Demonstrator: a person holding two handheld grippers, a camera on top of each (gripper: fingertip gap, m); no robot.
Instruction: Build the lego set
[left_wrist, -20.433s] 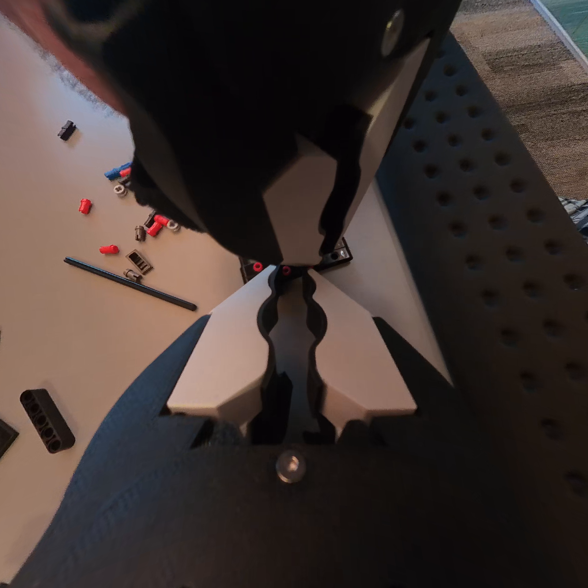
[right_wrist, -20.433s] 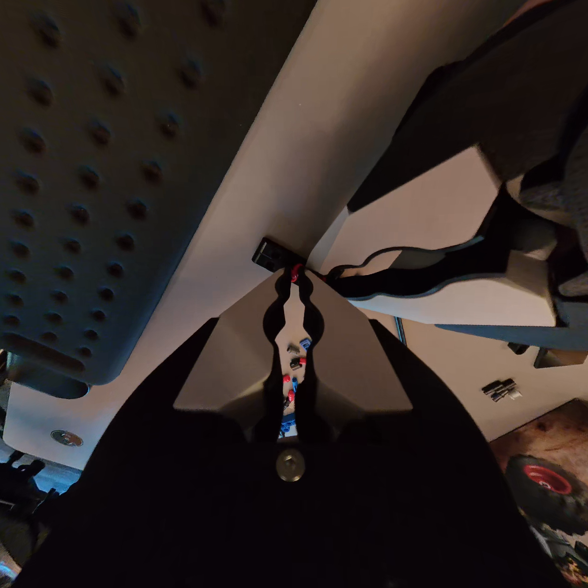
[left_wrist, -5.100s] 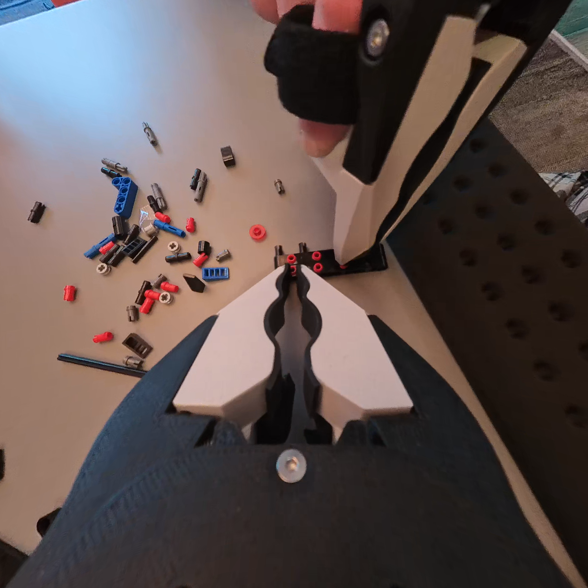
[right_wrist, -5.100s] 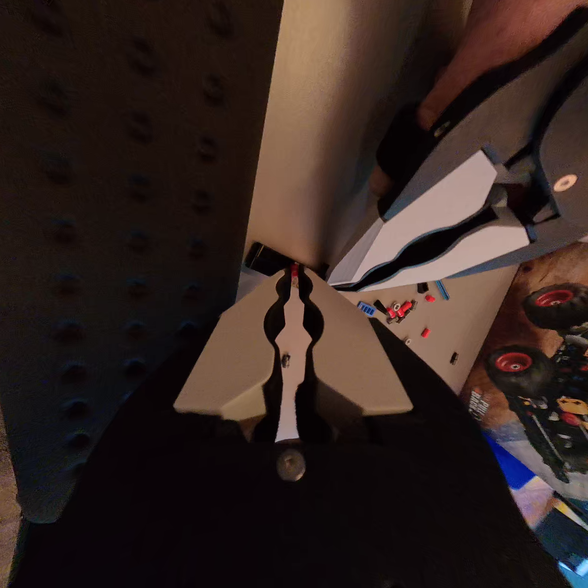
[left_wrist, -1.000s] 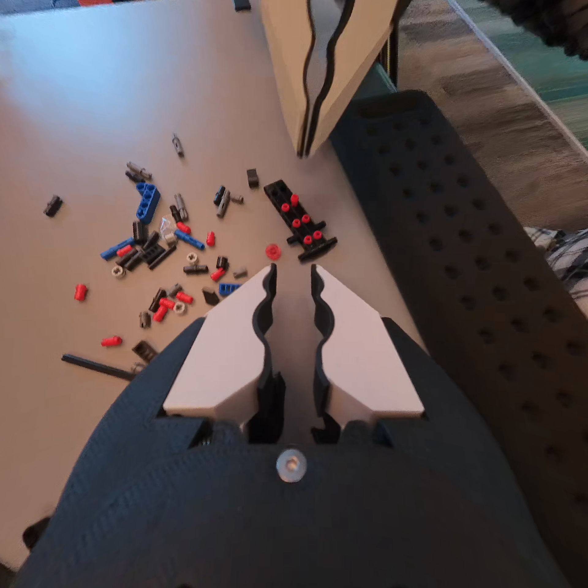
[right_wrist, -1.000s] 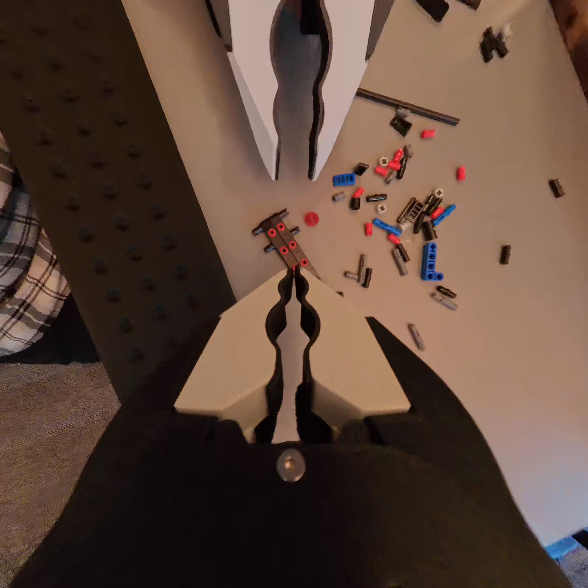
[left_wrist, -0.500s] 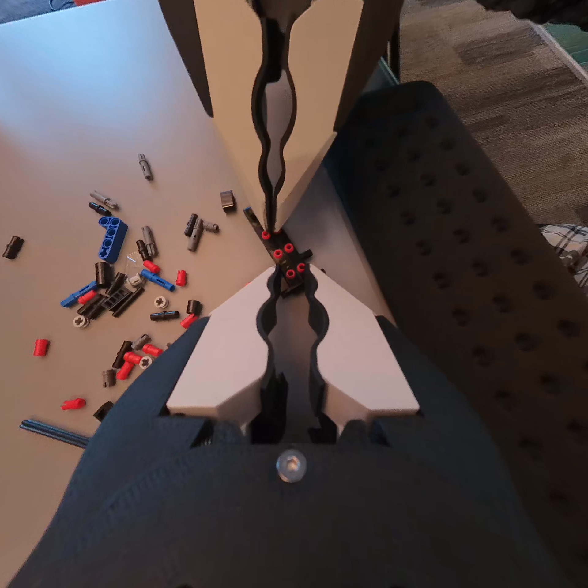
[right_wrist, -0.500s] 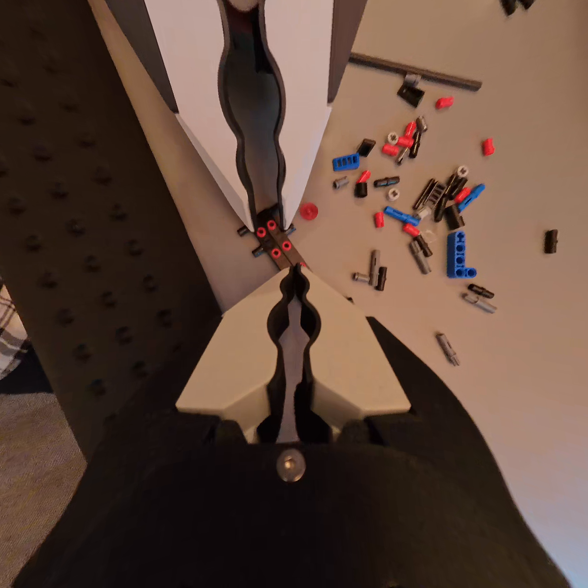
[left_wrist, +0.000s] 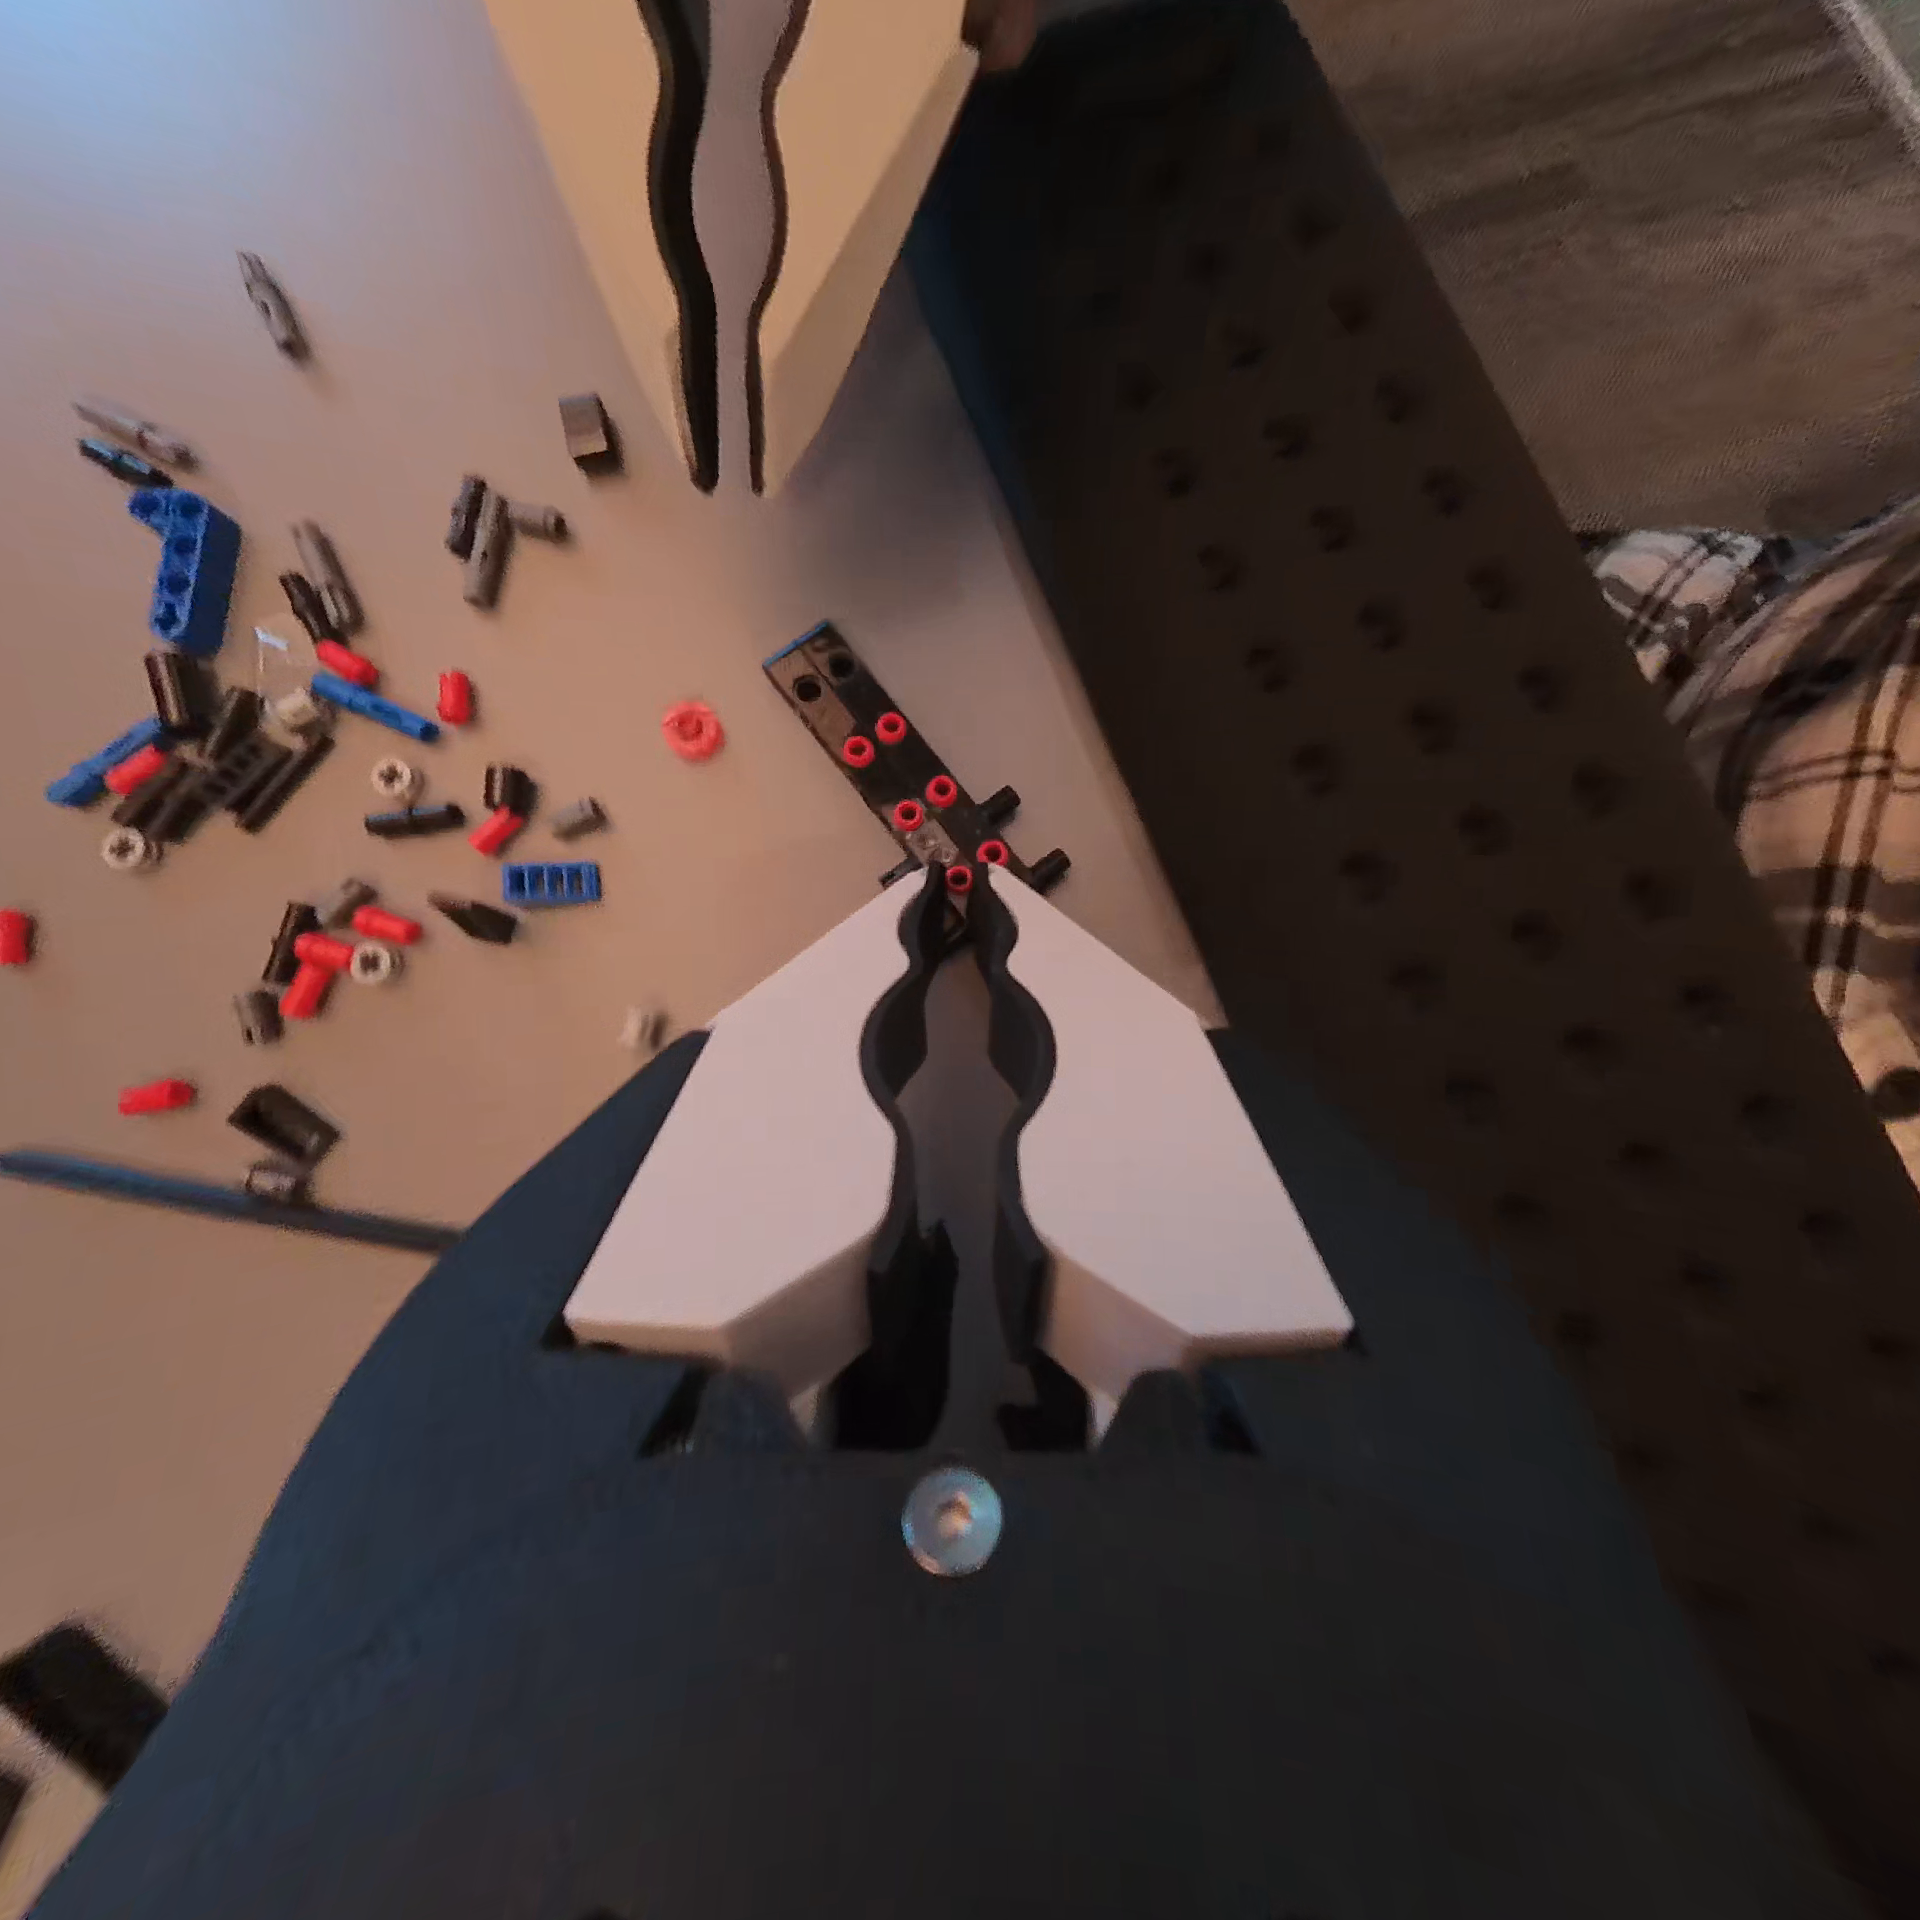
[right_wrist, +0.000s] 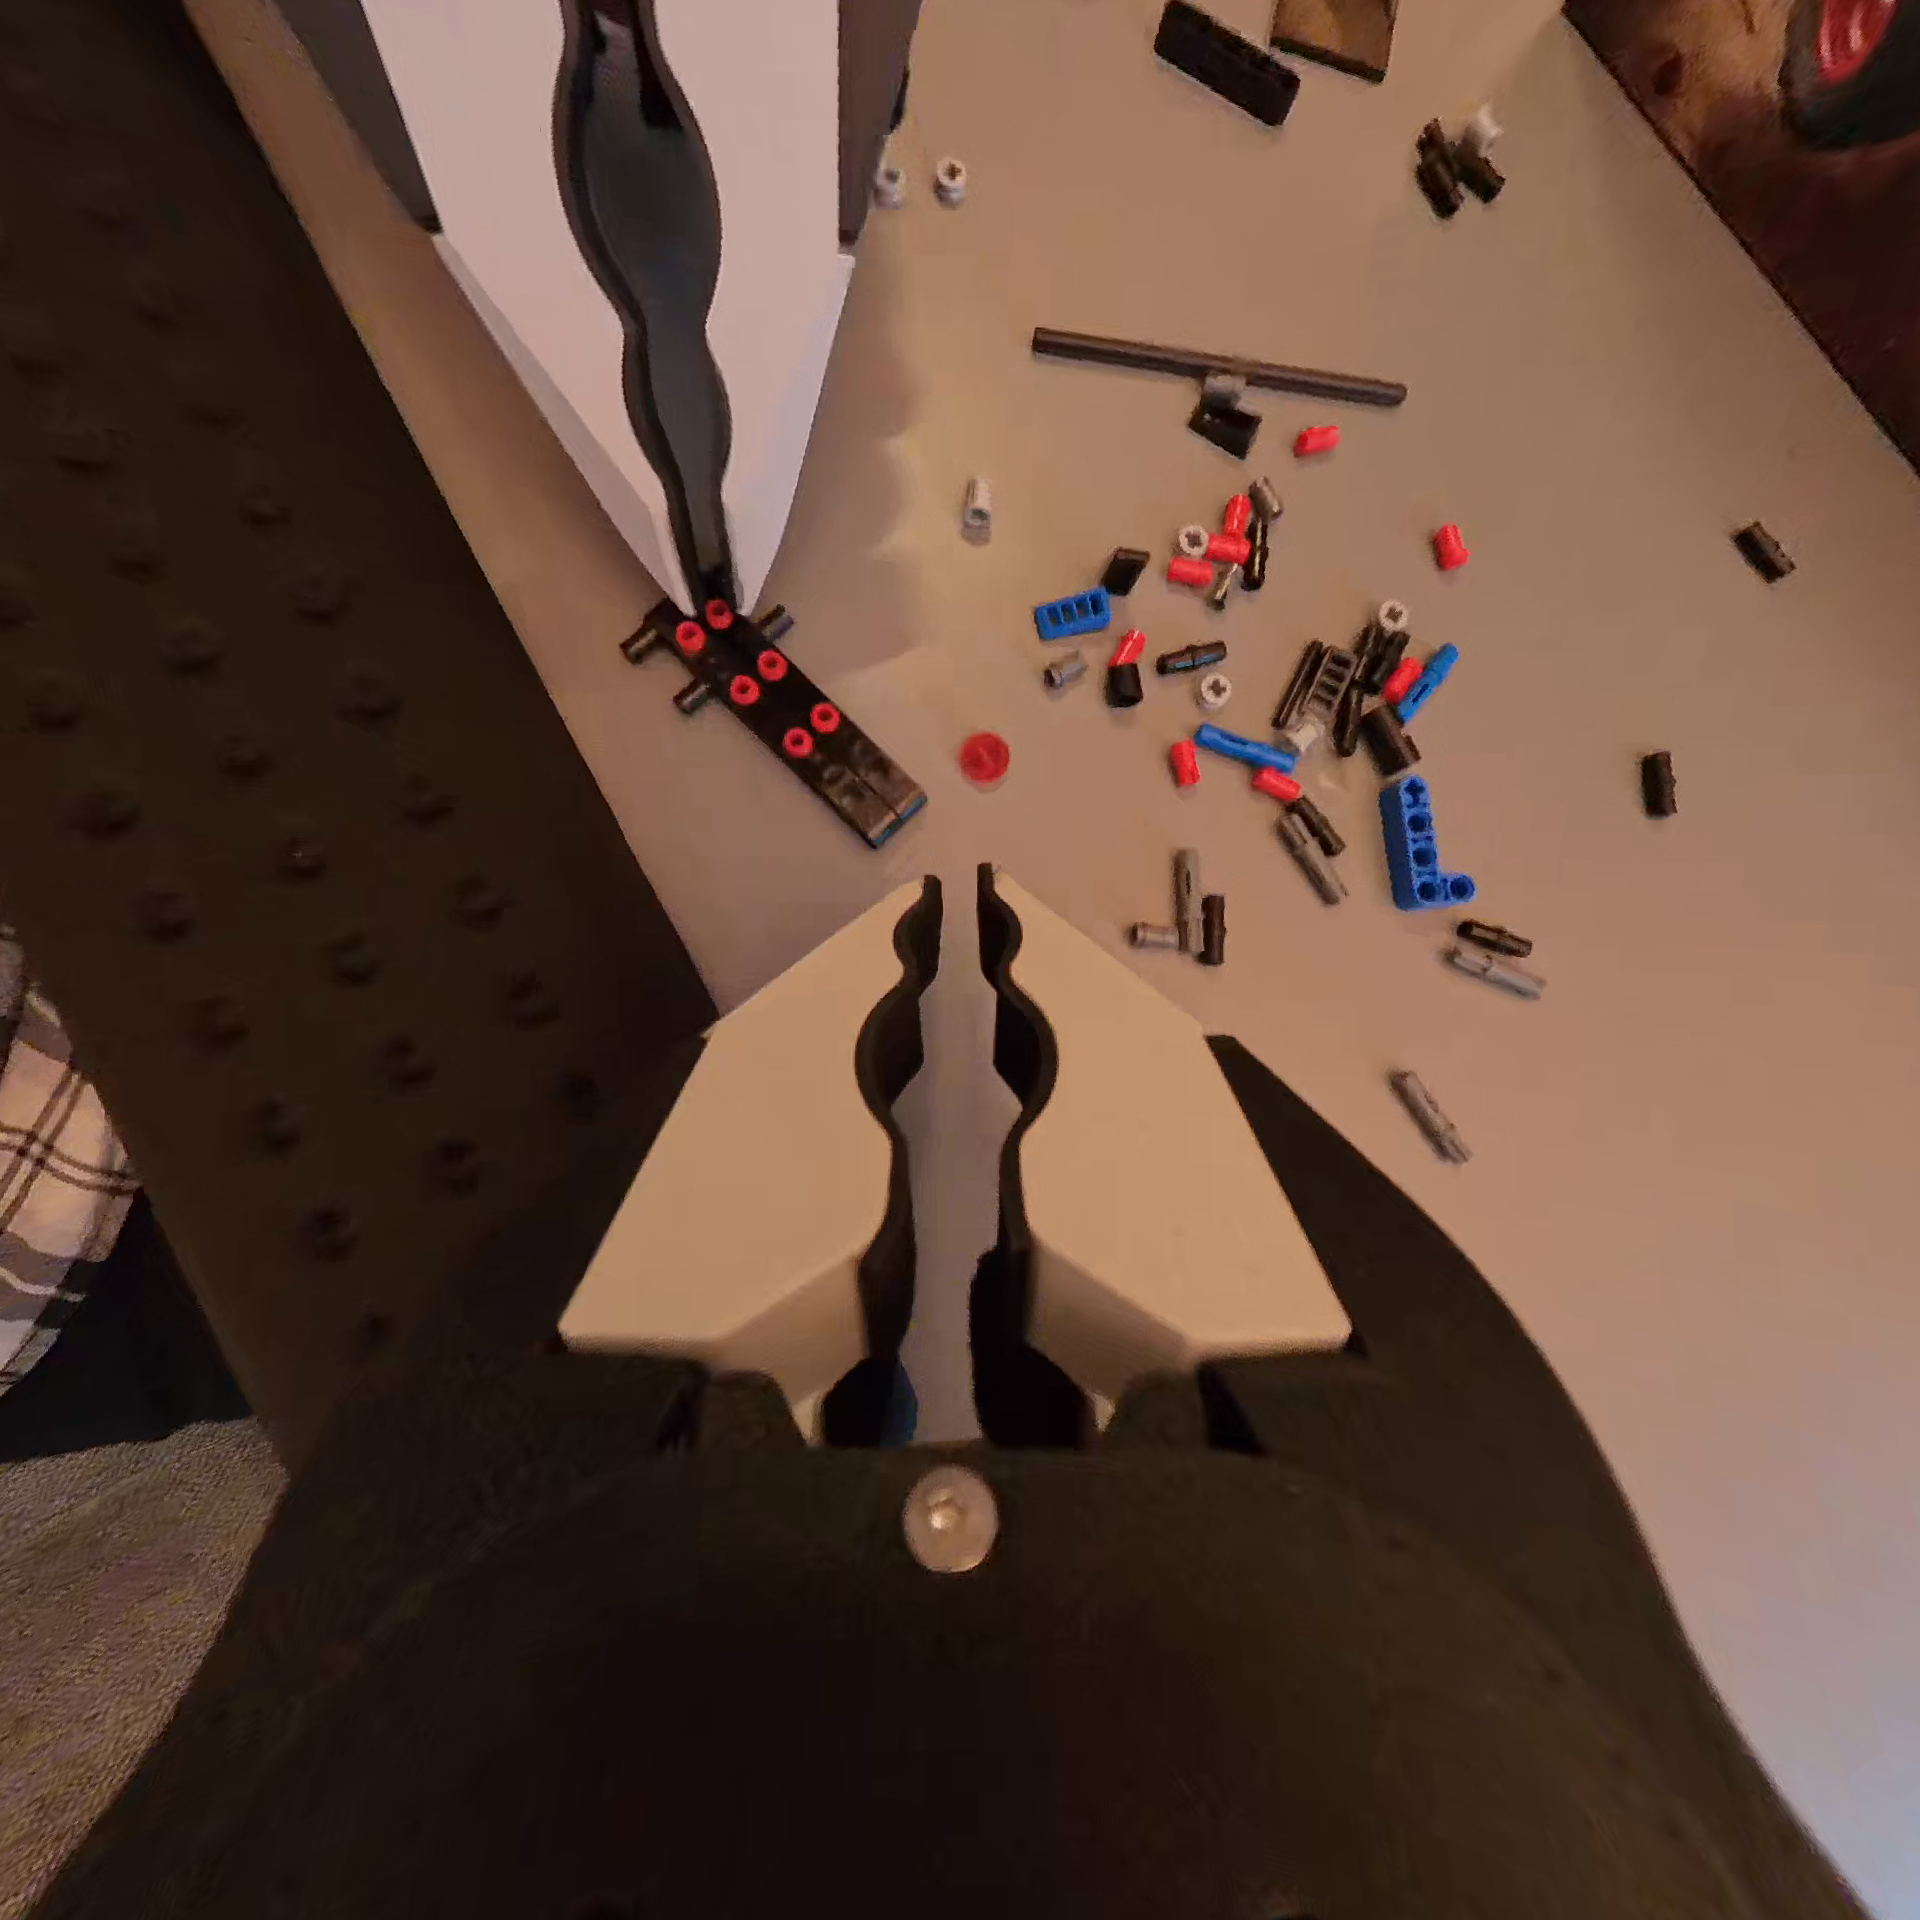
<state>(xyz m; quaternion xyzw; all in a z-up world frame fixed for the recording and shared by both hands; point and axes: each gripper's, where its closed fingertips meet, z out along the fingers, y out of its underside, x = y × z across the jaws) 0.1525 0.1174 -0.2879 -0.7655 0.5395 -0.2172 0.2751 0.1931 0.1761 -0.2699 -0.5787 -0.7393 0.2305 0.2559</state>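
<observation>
Left wrist view: left tongs (left_wrist: 958, 896) clench the near end of one black beam assembly (left_wrist: 883, 769) carrying six red pins, lying on the bench (left_wrist: 520, 1143) just ahead. Right tongs (left_wrist: 730, 483) hover beyond it, slightly parted.

Right wrist view: right tongs (right_wrist: 956, 883) hang released, gripping nothing, just short of the assembly (right_wrist: 769, 717). One red disc (right_wrist: 983, 755) lies ahead, one blue L-beam (right_wrist: 1418, 844) right.

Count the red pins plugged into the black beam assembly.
6, in three pairs along the black beam assembly: one pair at the left gripper tips, one mid-beam, one farther along. Others may be hidden.
</observation>
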